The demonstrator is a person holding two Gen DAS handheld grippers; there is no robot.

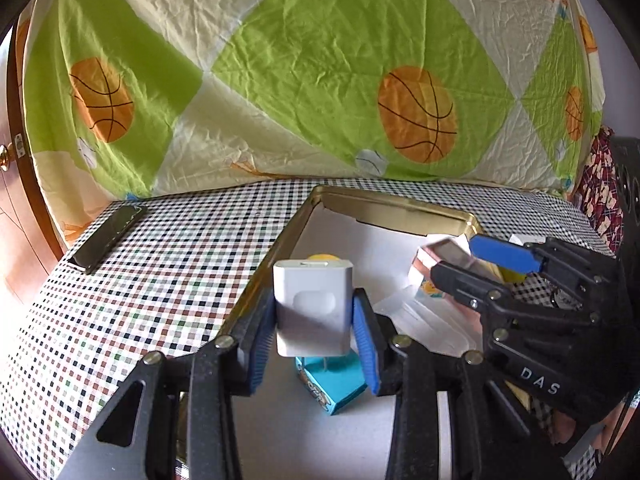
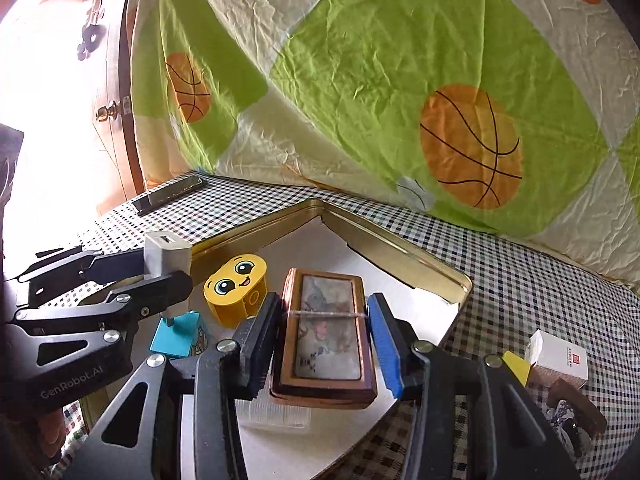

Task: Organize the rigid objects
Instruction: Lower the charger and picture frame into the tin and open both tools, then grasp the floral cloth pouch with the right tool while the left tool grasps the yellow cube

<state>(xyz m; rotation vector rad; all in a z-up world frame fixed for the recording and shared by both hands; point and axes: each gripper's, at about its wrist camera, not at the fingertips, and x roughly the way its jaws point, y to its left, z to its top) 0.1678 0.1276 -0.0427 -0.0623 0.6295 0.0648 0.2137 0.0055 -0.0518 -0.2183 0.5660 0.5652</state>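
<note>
Gripping a white charger block (image 1: 313,307) between its blue pads, the left gripper (image 1: 314,330) has its jaws narrowed onto the block's two sides, with the block's slotted end pointing away from the jaws. Below the block, just under the jaws, a teal box (image 1: 332,382) lies on the white floor of a gold-rimmed tin tray (image 1: 276,256). Beyond the block only the top of a yellow toy block (image 1: 320,257) shows; in the right wrist view it (image 2: 236,290) is a smiling face standing in the tray, just left of the right gripper's jaws.

The right gripper (image 2: 324,334) holds a brown-framed card pack (image 2: 326,334) bound across the middle by a thin band; both pads press on its long sides, the jaws moderately apart. The pack hangs over the tray floor, and a clear ridged plastic piece (image 2: 276,412) lies beneath it, under the near end of the jaws. In the left wrist view the same pack (image 1: 448,260) sits to the right of the left jaws.

Right of the right jaws, outside the tray on the checked table (image 2: 520,280), stand a small white carton (image 2: 558,356), a yellow piece (image 2: 516,366) touching it and a dark brown object (image 2: 576,408) nearer the camera. Far left beyond both jaws, a black phone (image 1: 106,238) lies flat on the table near the basketball-print sheet (image 1: 320,60).
</note>
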